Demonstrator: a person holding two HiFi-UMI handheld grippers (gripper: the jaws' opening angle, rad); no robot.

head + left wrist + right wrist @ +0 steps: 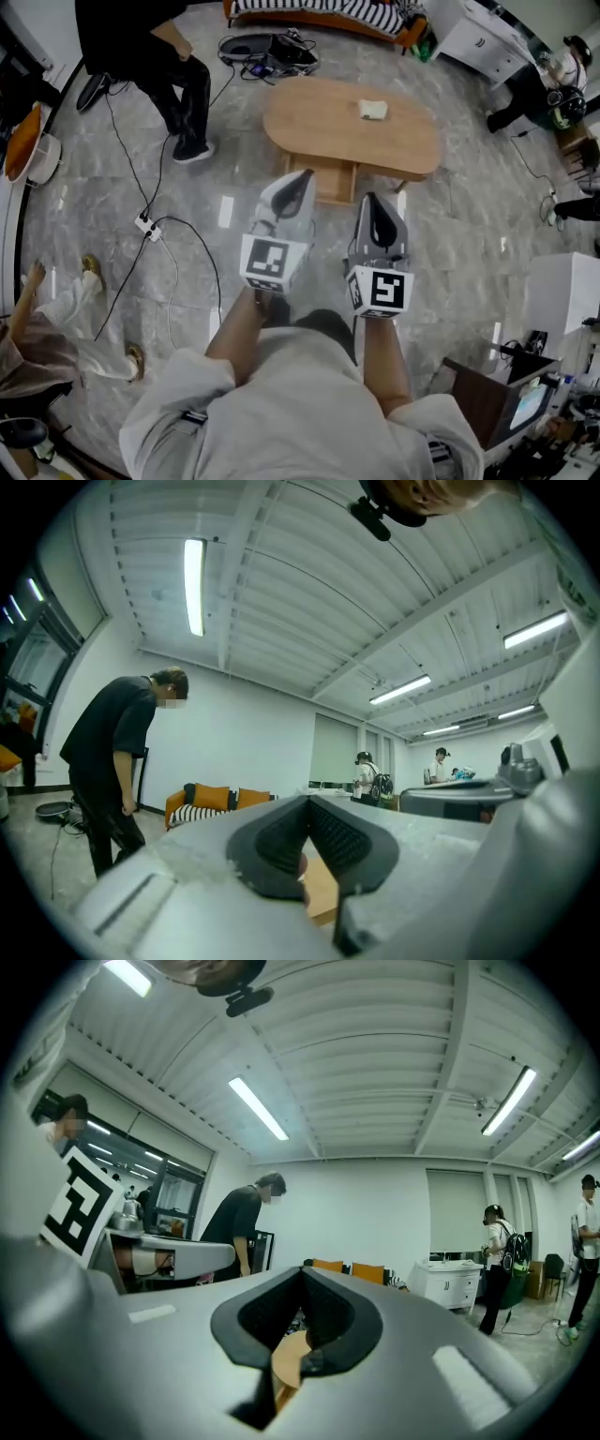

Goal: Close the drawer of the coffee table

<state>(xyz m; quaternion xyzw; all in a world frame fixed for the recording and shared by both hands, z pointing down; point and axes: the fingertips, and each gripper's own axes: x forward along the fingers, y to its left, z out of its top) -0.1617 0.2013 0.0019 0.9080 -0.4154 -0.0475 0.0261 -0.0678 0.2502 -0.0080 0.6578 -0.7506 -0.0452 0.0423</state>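
Wooden oval coffee table [352, 122] upper centre of the head view, its drawer [336, 184] standing open on my side, my left gripper [302, 178] and right gripper [372, 201] at frame centre, both jaws pressed together, nothing between them

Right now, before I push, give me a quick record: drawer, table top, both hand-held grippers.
drawer: pulled out, on the near side of the coffee table
table top: one small white thing
left hand-held gripper: shut, empty
right hand-held gripper: shut, empty
contact: neither touches the drawer yet
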